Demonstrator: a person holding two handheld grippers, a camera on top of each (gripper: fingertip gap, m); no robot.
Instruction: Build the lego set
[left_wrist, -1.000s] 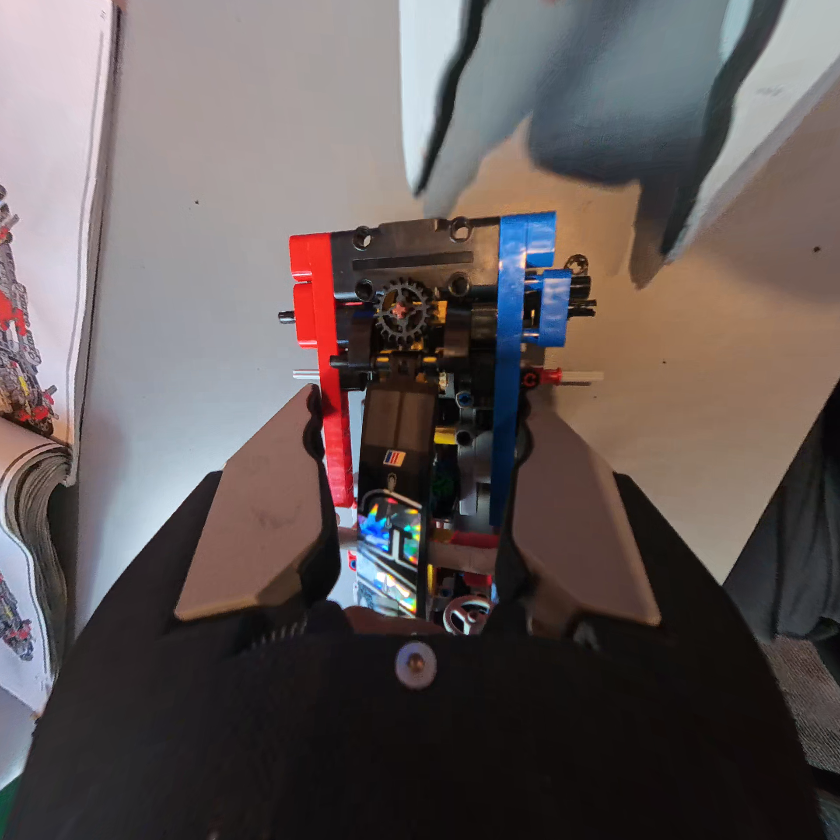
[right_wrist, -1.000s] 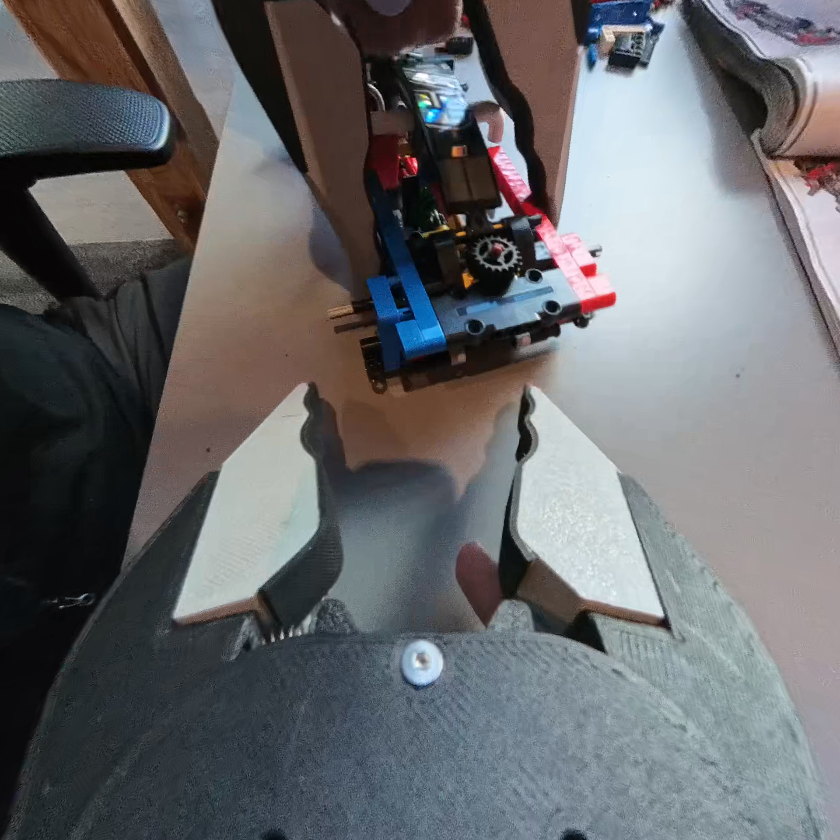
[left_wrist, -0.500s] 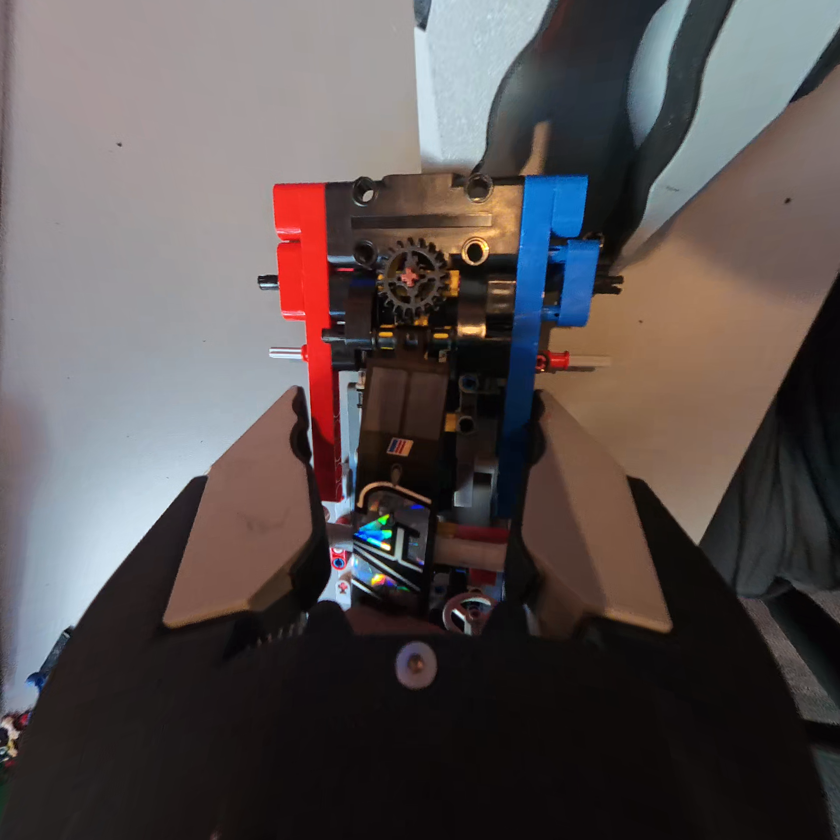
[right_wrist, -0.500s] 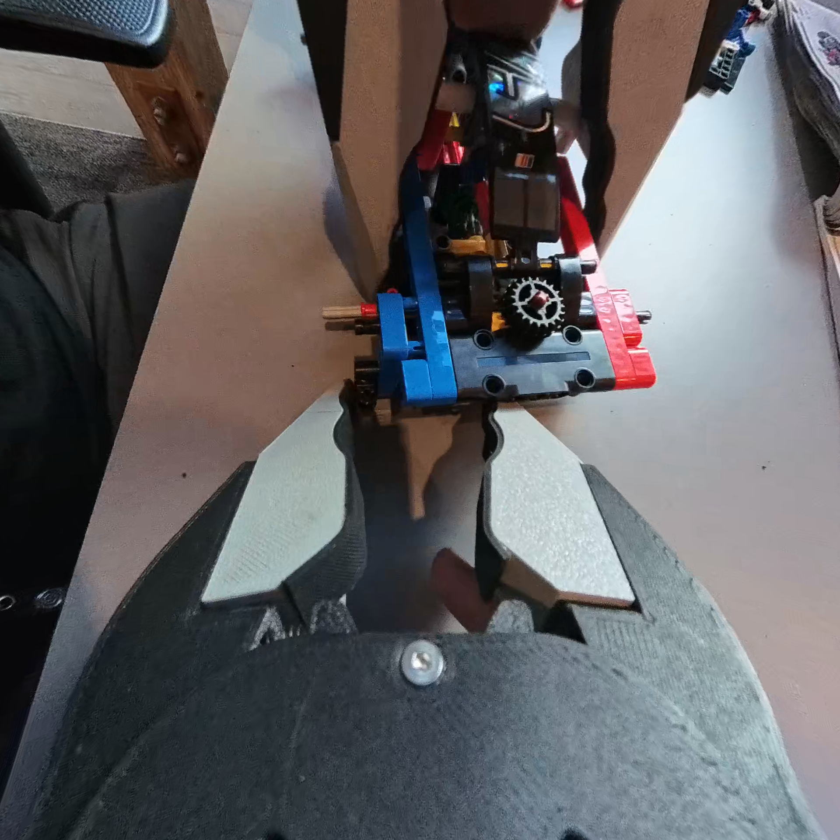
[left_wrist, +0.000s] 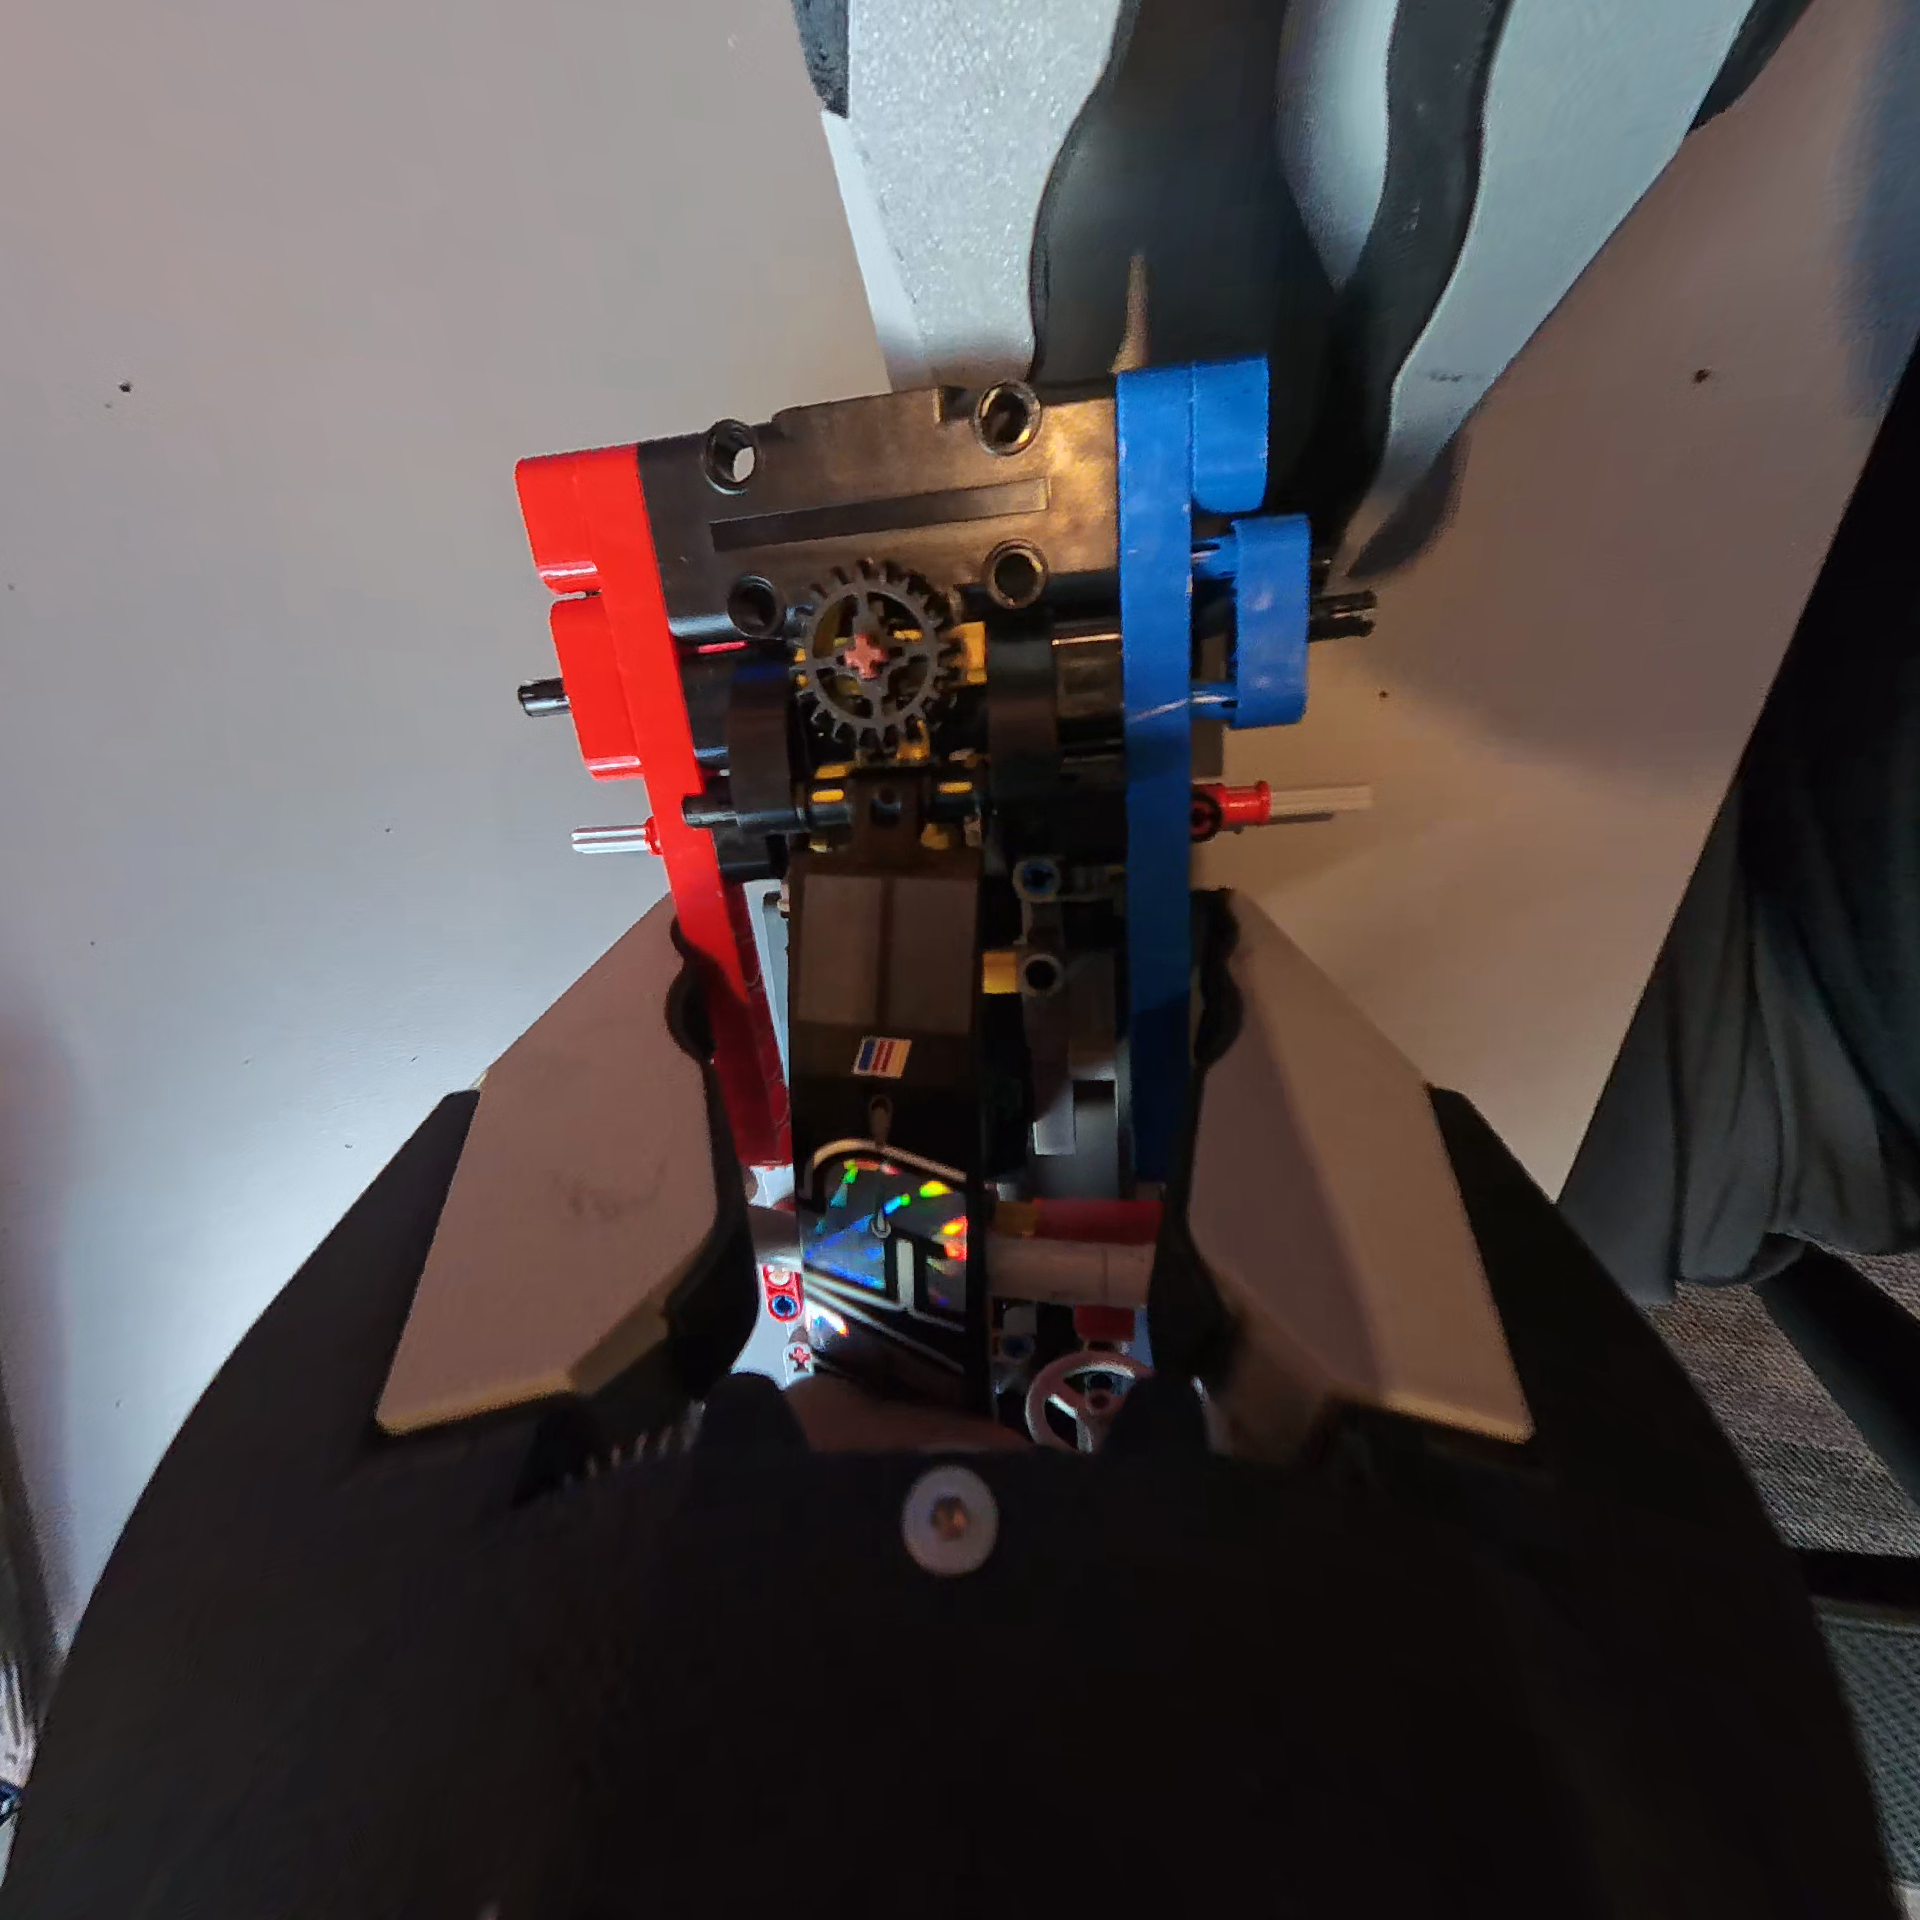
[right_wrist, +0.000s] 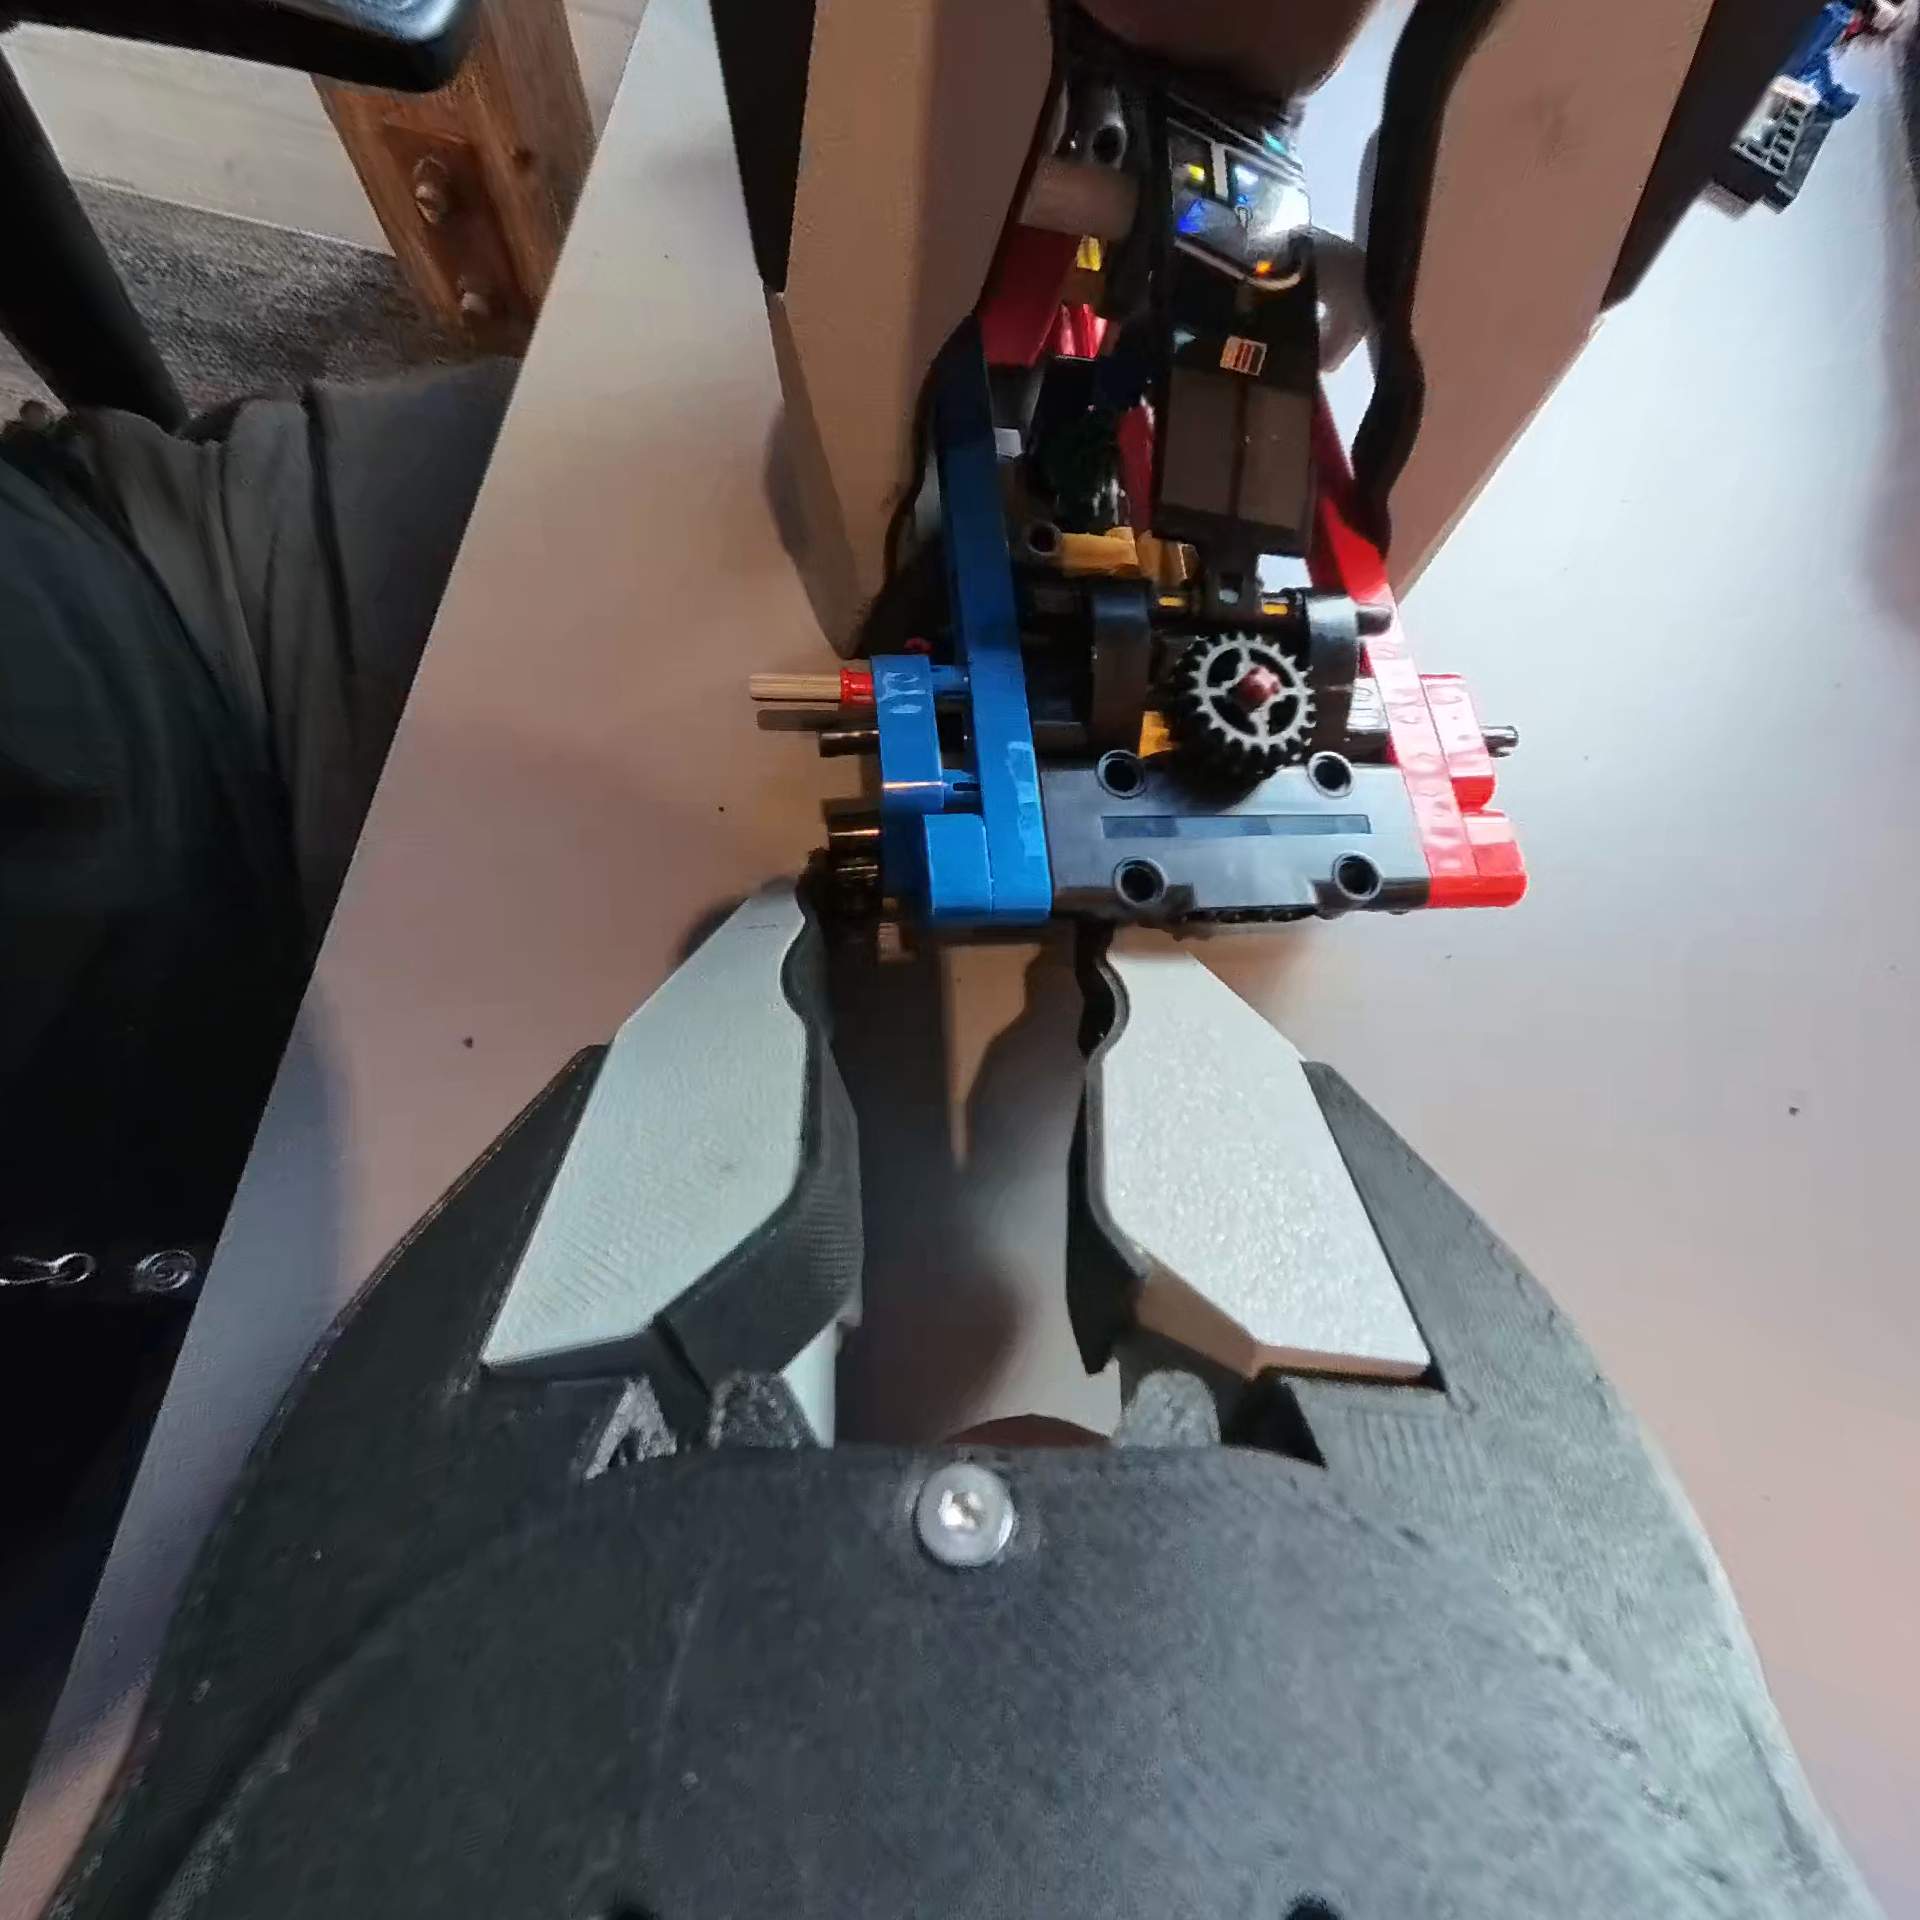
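A home or office desk used as a hobby spot

A plain pale surface (right_wrist: 1558, 1039) stands on a wooden leg (right_wrist: 457, 177) over grey carpet (right_wrist: 239, 291); a black chair armrest (right_wrist: 239, 42) shows at the top left corner, and loose toy-brick parts (right_wrist: 1787, 114) lie at the far edge, with a seated person's dark clothing (right_wrist: 135, 727) alongside.

One lego model (right_wrist: 1164, 727), with one toothed gear (right_wrist: 1245, 698) (grey, on a red axle), one blue beam (right_wrist: 982, 665) on its left side and one red beam (right_wrist: 1449, 774) on its right. Two grippers: left gripper (left_wrist: 948, 935), right gripper (right_wrist: 940, 940). Far right, perhaps one loose blue piece (right_wrist: 1792, 125), blurred.
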